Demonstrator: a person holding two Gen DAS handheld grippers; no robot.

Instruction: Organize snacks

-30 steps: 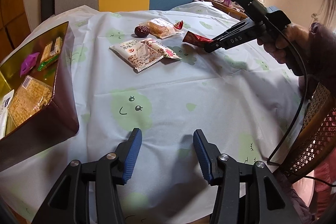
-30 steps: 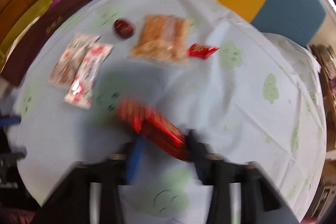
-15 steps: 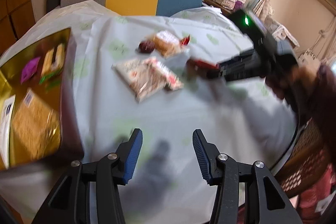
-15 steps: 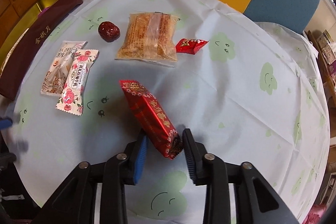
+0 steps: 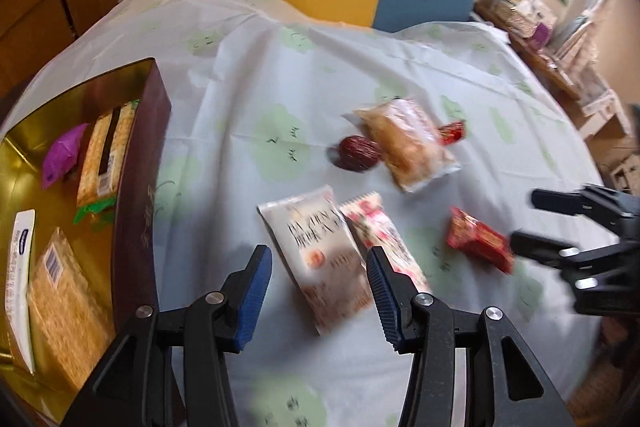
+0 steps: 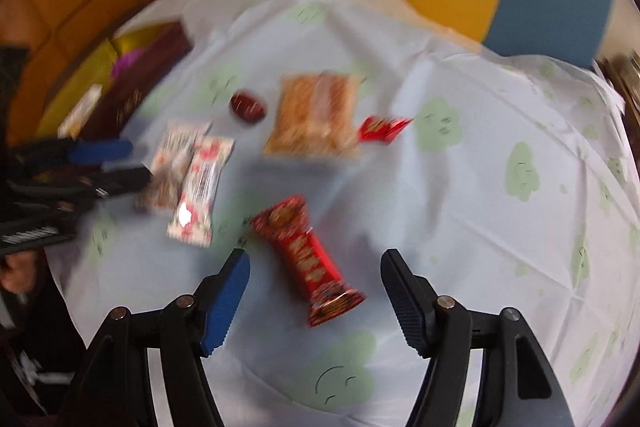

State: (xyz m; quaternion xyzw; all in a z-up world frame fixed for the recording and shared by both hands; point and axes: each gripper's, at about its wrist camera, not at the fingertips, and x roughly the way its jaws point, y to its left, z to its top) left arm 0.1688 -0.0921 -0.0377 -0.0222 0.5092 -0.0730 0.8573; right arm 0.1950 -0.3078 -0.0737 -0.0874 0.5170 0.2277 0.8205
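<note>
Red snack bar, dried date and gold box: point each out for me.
red snack bar (image 6: pixel 306 259): right wrist view, middle of wrapper.
dried date (image 5: pixel 359 152): left wrist view, centre of fruit.
gold box (image 5: pixel 138 163): left wrist view, dark side wall.

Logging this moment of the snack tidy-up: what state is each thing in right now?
Left tongs: open, empty.
Right tongs: open, empty.
Red bar: loose on the tablecloth, flat.
White packet: flat, unheld.
Pink packet: flat, beside it.
Box: open, partly filled.
</note>
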